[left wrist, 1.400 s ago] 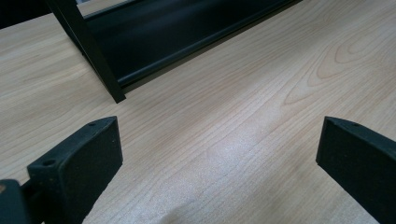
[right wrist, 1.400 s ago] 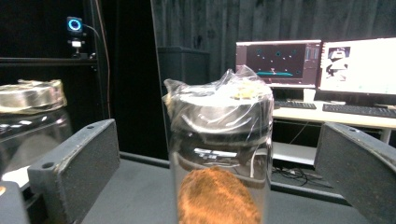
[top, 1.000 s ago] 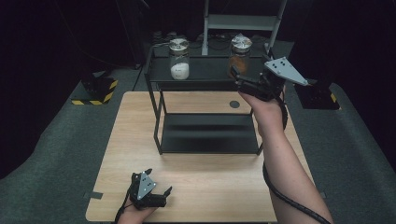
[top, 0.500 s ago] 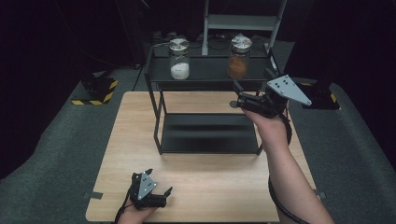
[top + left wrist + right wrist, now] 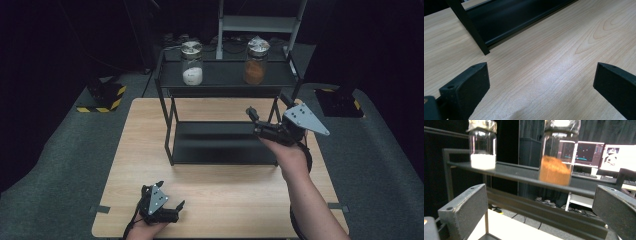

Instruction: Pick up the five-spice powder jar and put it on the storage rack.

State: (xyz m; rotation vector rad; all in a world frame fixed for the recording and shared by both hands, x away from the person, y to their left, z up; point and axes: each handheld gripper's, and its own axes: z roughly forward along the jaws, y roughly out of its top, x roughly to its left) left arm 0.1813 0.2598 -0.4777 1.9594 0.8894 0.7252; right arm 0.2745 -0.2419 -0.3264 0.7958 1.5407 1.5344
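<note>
Orange-powder jar [image 5: 256, 61], foil-capped, upright, top shelf [image 5: 225, 75], right of white-powder jar [image 5: 192, 62]

Room was dark, walls black, light falling mostly on a pale wooden table [image 5: 150, 145] over grey carpet [image 5: 55, 150]. At 12 o'clock behind the table stood a light metal frame [image 5: 260, 22]; at 10 and 2 o'clock, black bases with yellow-black hazard stripes [image 5: 102, 97]. Lit monitors [image 5: 589, 151] glowed on a desk beyond.
</note>
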